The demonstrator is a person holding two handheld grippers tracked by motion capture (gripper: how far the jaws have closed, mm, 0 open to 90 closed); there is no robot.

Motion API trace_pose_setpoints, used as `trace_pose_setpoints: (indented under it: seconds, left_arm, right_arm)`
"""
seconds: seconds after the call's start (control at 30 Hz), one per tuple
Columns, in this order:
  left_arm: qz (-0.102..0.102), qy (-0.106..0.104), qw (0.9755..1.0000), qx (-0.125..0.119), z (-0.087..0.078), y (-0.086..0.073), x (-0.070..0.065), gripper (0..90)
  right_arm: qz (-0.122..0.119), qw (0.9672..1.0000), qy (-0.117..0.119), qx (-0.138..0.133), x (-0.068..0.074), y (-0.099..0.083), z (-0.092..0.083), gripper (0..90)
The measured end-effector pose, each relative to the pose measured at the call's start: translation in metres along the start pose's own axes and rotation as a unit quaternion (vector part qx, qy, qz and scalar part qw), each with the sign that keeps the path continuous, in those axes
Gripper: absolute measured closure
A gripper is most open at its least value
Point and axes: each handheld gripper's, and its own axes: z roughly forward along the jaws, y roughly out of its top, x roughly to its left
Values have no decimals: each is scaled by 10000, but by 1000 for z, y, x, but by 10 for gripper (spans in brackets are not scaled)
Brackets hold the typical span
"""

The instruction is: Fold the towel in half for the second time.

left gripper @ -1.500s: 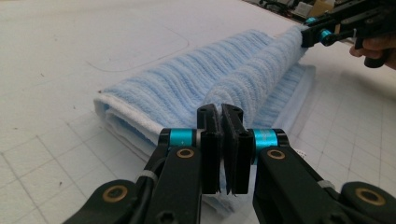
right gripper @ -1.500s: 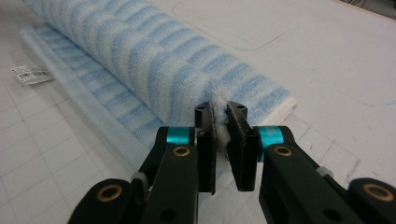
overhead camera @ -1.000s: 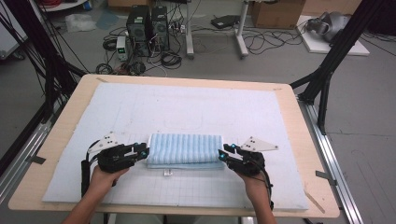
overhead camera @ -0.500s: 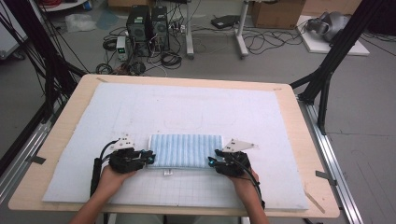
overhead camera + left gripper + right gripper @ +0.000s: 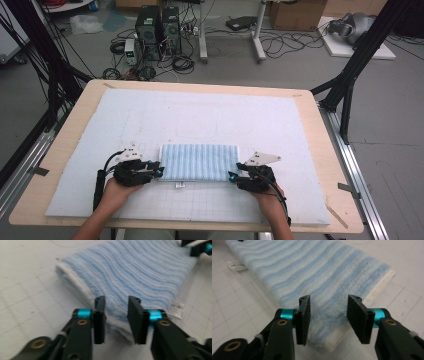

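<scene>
Nearest the person, the left gripper (image 5: 159, 171) and right gripper (image 5: 232, 176) have just been opening, jaws released at either end of the folded blue-and-white striped terry towel (image 5: 199, 162), lying flat on the white gridded surface (image 5: 280, 130). Folding looks done; only withdrawing remains.

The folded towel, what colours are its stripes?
Light blue and white stripes on the towel, clearest in the right gripper view.
</scene>
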Motion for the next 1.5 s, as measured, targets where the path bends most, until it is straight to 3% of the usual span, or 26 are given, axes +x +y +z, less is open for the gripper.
trace_pose_setpoints:
  seconds: [0.1,0.2,0.27,0.33,0.4,0.53,0.63,1.07,1.2,1.37,1.5]
  left_arm:
    - [-188,-26,9989,-430,-12,4,12,610]
    - [-137,-19,9959,-895,-25,10,19,576]
    - [-82,149,9919,-1262,-32,14,22,495]
    - [-243,276,9860,-1625,-38,17,25,367]
    - [-253,338,9834,-1763,-41,18,27,280]
    - [-187,437,9825,-1803,-44,18,30,178]
    - [-155,440,9822,-1819,-45,18,29,179]
    - [141,394,9821,-1836,-50,18,24,189]
    - [189,416,9834,-1755,-50,16,21,197]
    - [193,445,9825,-1800,-53,16,21,200]
    - [182,444,9833,-1757,-52,15,22,202]
  right_arm:
    - [74,9995,-160,-281,-5,0,-11,426]
    - [160,9979,-410,-479,-12,0,-21,293]
    - [98,9965,-673,-494,-15,-1,-28,220]
    - [72,9942,-934,-537,-19,-2,-35,149]
    - [132,9911,-1164,-625,-22,-3,-41,107]
    - [110,9880,-1345,-746,-26,-7,-52,107]
    - [36,9858,-1465,-820,-27,-9,-60,107]
    - [252,9813,-1561,-1102,-34,-17,-79,107]
    - [279,9811,-1583,-1080,-34,-18,-81,107]
    - [253,9819,-1547,-1060,-34,-17,-77,107]
    - [280,9825,-1518,-1039,-34,-17,-75,107]
